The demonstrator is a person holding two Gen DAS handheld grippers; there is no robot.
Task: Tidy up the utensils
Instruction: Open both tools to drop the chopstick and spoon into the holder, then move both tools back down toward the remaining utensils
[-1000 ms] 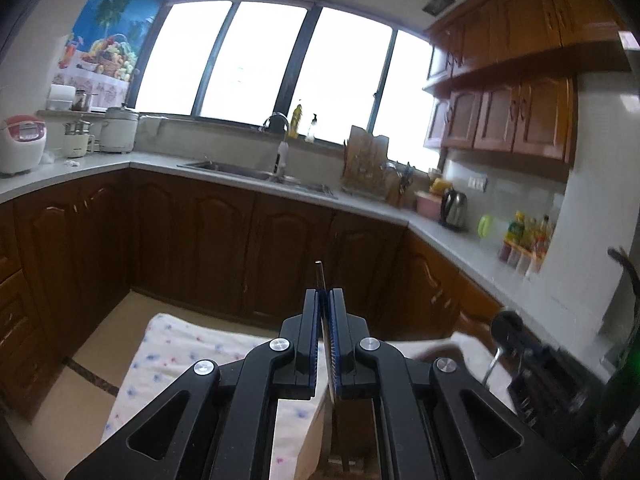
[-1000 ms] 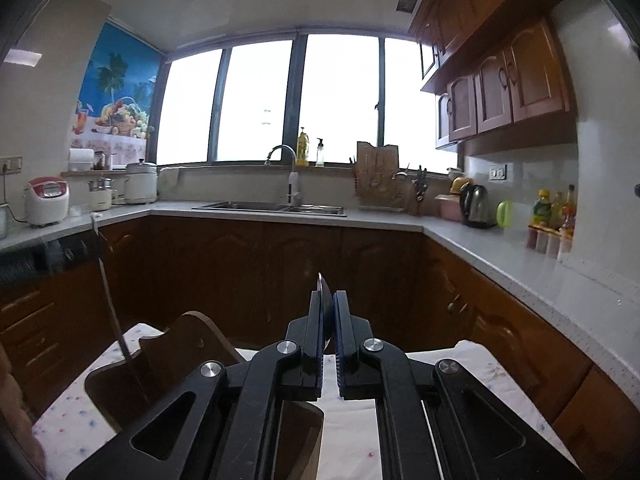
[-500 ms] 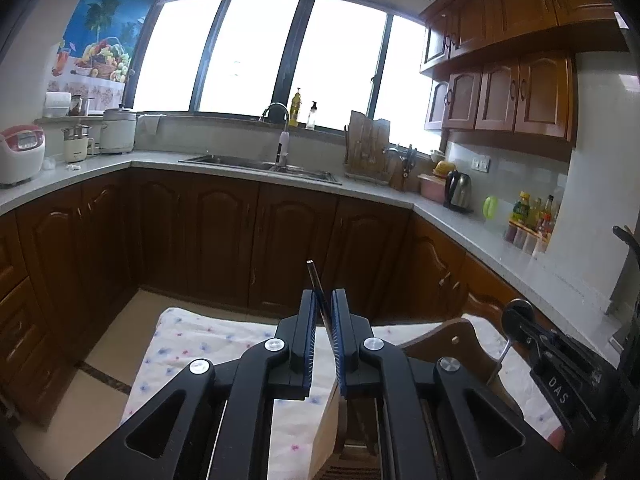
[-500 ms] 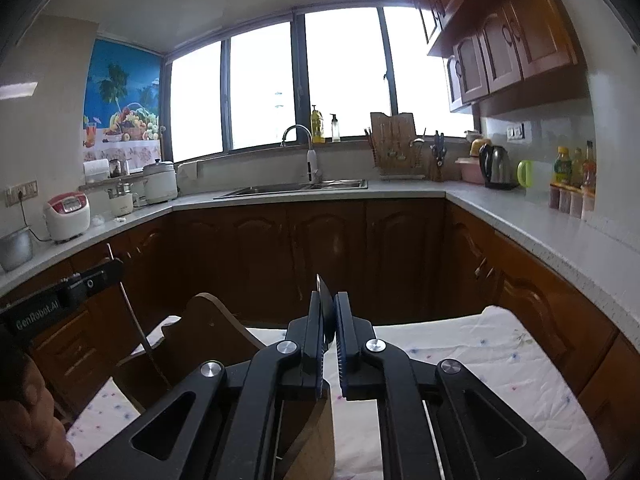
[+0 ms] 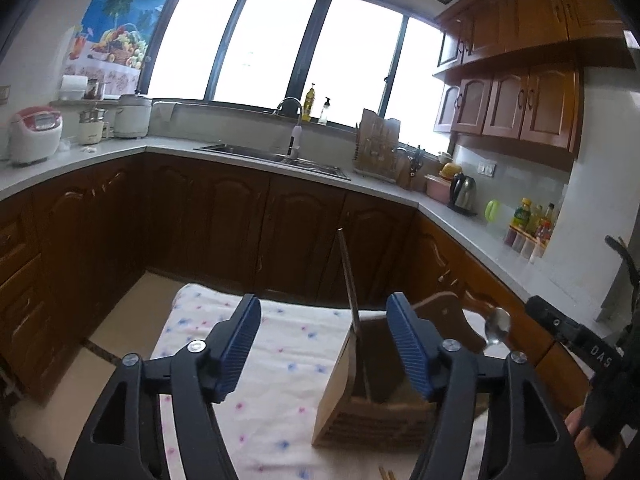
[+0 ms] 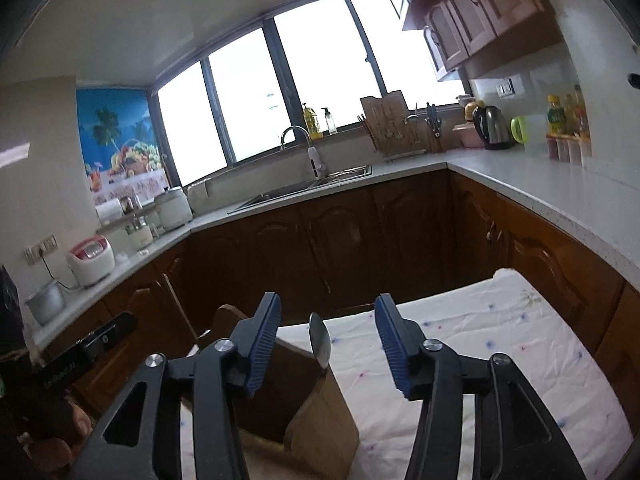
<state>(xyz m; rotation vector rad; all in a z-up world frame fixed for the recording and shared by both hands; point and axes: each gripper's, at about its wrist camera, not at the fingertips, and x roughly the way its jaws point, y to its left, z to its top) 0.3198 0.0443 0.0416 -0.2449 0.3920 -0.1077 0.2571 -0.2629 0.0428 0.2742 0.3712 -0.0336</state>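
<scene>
Both grippers spring apart, dropping utensils | left gripper (image 5: 324,344) spread, chopstick (image 5: 349,280) in holder (image 5: 340,404) | right gripper (image 6: 326,342) spread, spoon (image 6: 320,340) deposited | next: fetch remaining utensils from surface (image 5: 280,360)

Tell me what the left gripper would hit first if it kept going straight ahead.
Probably the thin metal utensil handle standing up from the wooden utensil holder, which sits between the open left gripper fingers. Depth is hard to judge here.

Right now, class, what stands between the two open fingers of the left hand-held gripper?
In the left wrist view, a thin utensil handle stands upright between the fingers of the left hand-held gripper, touching neither, its lower end inside the wooden holder.
</scene>
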